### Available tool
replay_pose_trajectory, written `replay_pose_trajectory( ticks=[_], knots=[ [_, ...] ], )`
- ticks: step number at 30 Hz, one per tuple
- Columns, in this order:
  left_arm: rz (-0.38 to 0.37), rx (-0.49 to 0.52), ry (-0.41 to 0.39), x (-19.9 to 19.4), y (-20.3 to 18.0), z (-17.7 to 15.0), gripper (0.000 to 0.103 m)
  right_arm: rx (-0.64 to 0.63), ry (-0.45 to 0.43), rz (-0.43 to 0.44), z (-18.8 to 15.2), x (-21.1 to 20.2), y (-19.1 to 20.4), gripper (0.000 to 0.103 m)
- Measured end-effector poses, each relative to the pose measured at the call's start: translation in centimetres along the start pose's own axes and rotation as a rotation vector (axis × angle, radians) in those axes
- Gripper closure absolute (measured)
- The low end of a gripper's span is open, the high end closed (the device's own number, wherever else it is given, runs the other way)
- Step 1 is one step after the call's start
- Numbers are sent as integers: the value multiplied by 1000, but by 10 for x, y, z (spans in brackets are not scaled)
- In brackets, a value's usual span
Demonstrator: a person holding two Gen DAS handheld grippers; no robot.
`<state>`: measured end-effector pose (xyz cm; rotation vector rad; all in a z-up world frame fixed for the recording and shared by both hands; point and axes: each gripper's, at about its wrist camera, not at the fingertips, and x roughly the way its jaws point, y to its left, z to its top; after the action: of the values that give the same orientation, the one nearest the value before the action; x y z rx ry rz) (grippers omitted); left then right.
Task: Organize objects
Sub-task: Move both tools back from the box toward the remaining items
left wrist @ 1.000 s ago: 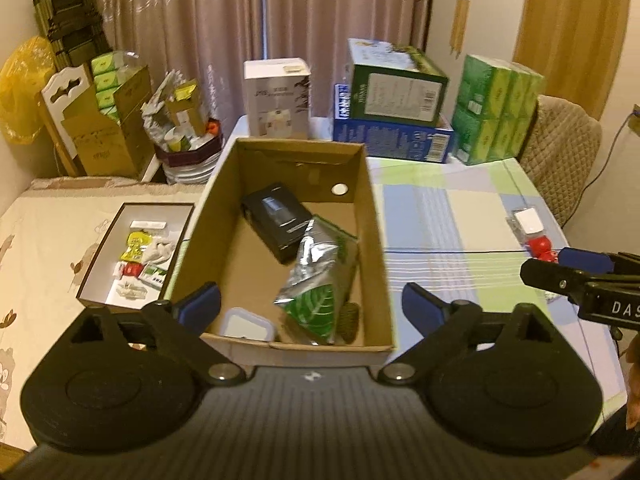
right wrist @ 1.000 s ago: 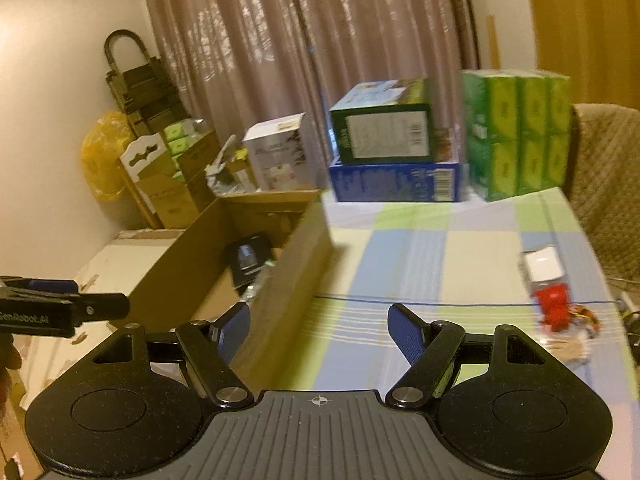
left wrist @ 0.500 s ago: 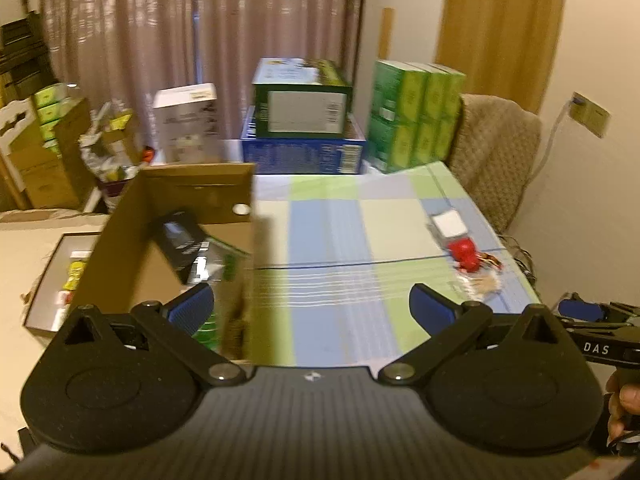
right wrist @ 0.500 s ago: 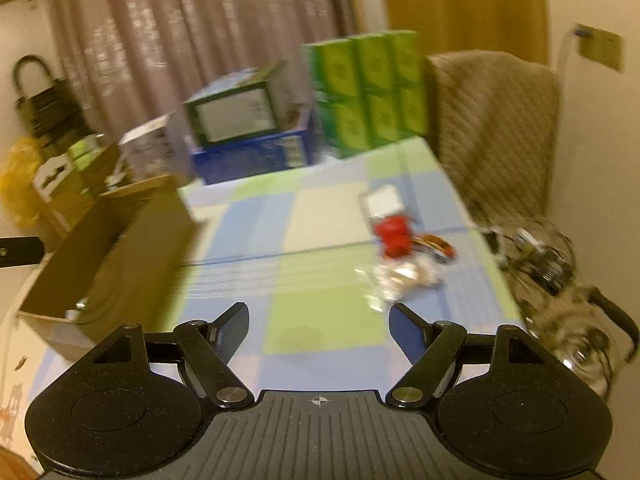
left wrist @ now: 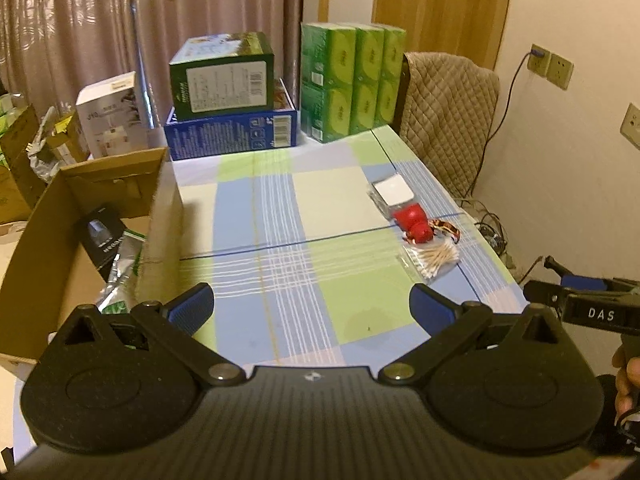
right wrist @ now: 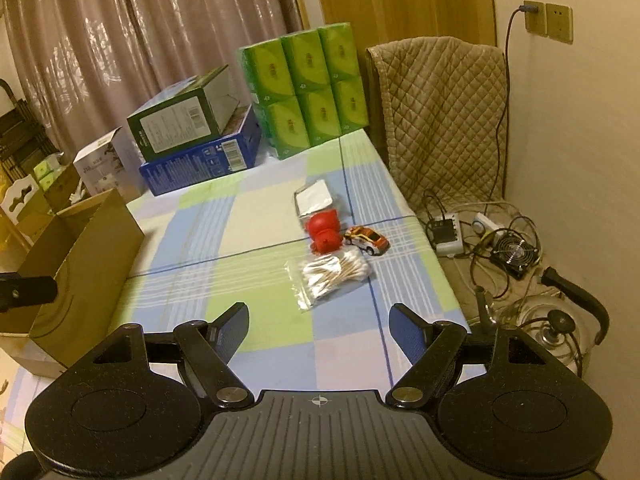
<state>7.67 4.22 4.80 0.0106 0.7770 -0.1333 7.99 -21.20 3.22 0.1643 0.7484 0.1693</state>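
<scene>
Right tool (right wrist: pixel 318 330), open and empty, is your nearer one: the clear bag of cotton swabs (right wrist: pixel 330 275) lies just ahead, long axis slanting up-right.

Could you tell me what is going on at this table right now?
A person is tidying small things into a cardboard box with a handheld gripper in each hand. Both the left gripper and the right gripper are open and empty, pointed at the loose items left on the checked tablecloth: a bag of cotton swabs, a red toy, a toy car and a small white box.
</scene>
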Motion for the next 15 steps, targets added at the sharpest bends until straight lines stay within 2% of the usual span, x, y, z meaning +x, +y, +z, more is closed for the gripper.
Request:
replay_pose_trajectory(
  ticks=[7, 15],
  knots=[
    [-48, 84, 33, 25, -22, 1, 1, -26, 34, -3, 11, 13, -16, 29],
    [-140, 232, 83, 76, -59, 12, 1, -205, 116, 17, 32, 55, -37, 29]
  ],
)
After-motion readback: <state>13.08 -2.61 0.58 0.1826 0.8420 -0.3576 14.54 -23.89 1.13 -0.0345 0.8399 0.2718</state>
